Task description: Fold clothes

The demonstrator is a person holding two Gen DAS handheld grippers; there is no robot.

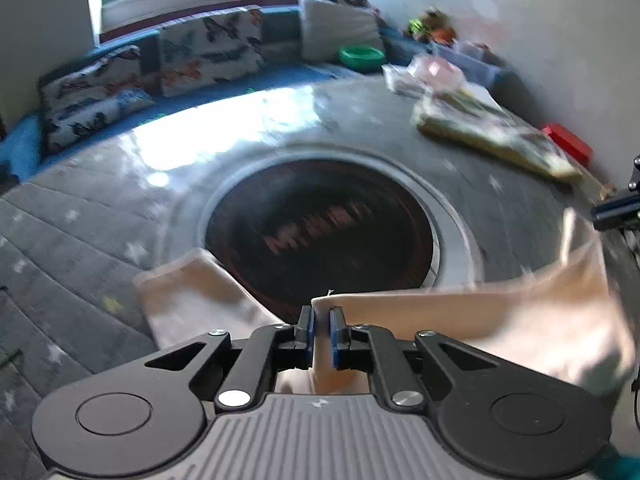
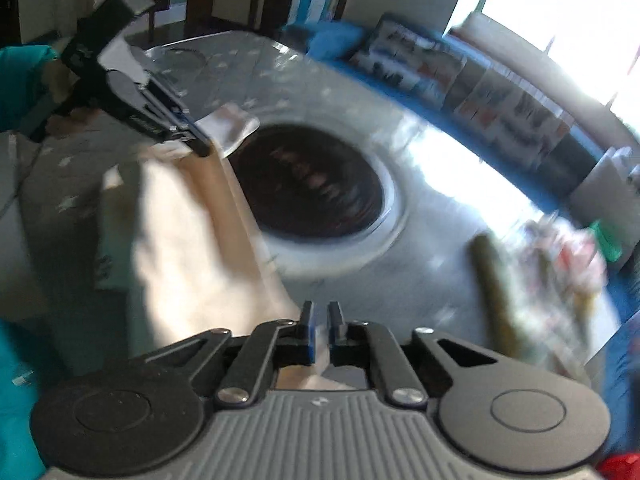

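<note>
Left gripper [image 1: 322,326] pinches the edge of the pale beige cloth garment [image 1: 460,320], fabric running rightward from its nearly closed fingers. Right gripper [image 2: 320,326] clamps its other edge, cloth [image 2: 192,240] hanging leftward above the grey star-patterned table [image 2: 420,168].

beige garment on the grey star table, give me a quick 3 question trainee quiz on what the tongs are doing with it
1. True or false: the left tongs are shut on the beige garment.
2. Which lies near the table's far edge? A) green bowl B) kettle C) laptop
3. Fill in: the dark round inset sits in the ___ of the table.

Key: 1 true; 2 A; 3 middle. The right tongs also grip the cloth.
</note>
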